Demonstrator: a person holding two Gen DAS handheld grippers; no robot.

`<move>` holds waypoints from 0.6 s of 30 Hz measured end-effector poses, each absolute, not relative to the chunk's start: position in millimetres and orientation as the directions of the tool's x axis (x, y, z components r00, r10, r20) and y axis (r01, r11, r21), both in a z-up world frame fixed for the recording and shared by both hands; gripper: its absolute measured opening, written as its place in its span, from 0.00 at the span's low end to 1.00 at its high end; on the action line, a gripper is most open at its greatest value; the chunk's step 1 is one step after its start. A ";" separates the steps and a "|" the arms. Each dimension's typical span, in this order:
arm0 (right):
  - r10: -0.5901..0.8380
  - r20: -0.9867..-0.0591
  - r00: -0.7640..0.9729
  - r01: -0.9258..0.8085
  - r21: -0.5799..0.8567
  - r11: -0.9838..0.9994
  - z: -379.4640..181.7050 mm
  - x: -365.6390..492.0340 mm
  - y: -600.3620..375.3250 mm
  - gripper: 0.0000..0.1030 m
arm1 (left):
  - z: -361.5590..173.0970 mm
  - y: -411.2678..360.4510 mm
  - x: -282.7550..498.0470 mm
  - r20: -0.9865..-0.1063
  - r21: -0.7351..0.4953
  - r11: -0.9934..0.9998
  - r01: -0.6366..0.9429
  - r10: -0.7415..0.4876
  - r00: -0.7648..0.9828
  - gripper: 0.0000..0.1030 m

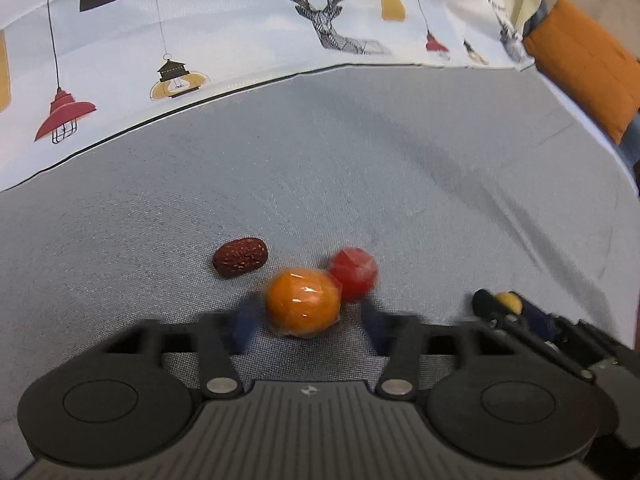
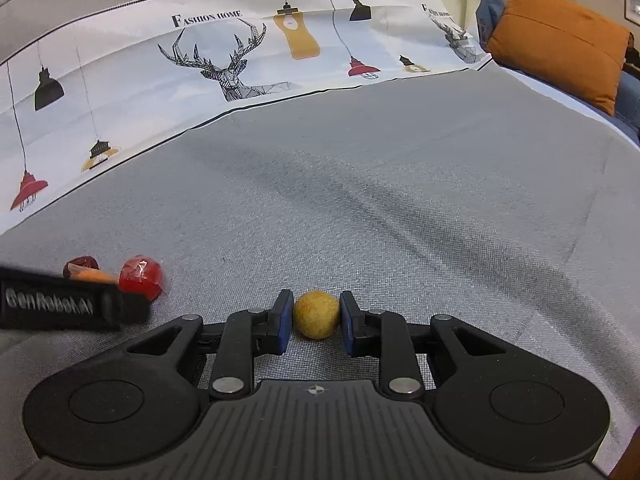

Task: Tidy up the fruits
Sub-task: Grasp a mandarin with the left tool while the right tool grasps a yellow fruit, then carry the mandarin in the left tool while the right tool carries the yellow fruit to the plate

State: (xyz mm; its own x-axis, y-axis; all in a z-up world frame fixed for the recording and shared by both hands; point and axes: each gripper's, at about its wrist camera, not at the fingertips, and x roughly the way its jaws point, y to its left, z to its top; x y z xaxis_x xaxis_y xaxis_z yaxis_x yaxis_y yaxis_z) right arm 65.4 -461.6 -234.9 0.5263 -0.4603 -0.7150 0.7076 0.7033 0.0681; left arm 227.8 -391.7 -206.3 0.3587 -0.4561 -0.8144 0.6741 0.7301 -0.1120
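Right gripper pads bracket the small yellow fruit on both sides, touching or nearly so; cannot tell if it's truly clamped, fruit looks to rest on the grey cloth. Left gripper fingers are spread wide, blurred, either side of the orange fruit, clear gaps both sides, no contact. Red fruit sits touching just behind the orange one, the dried red date a bit further off to the left. All fruit is bunched at the near part of the cloth, with the yellow one off to the right of the group. Risks, as a guess: round yellow fruit could squirt out forward if pinched off-centre; left fingers closing could nudge the red fruit and roll it away; shiny wrap on the orange fruit may slip in the pads; the two grippers sit near each other and could bump. Looks: orange fruit glossy, film-wrapped, oval; red one faceted shine, also wrapped; yellow matte, dull, speckled; date wrinkled, dark.
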 end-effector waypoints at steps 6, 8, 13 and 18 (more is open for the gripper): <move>-0.438 -0.740 0.511 0.694 0.054 0.718 -222.9 66.0 -454.5 0.24 | -175.9 -353.7 208.9 -0.796 -0.096 0.726 0.681 -0.467 0.386 0.40; -0.446 -0.717 0.536 0.683 0.057 0.728 -209.4 58.0 -447.4 0.24 | -155.5 -333.5 195.0 -0.786 -0.080 0.728 0.681 -0.466 0.406 0.40; -0.432 -0.661 0.613 0.632 0.082 0.771 -157.2 29.5 -421.0 0.24 | -96.4 -265.3 147.5 -0.758 -0.046 0.757 0.652 -0.452 0.471 0.40; -0.340 -0.614 0.712 0.492 0.091 0.866 -101.3 -6.2 -368.3 0.24 | -49.0 -188.3 96.1 -0.761 -0.053 0.805 0.590 -0.415 0.499 0.40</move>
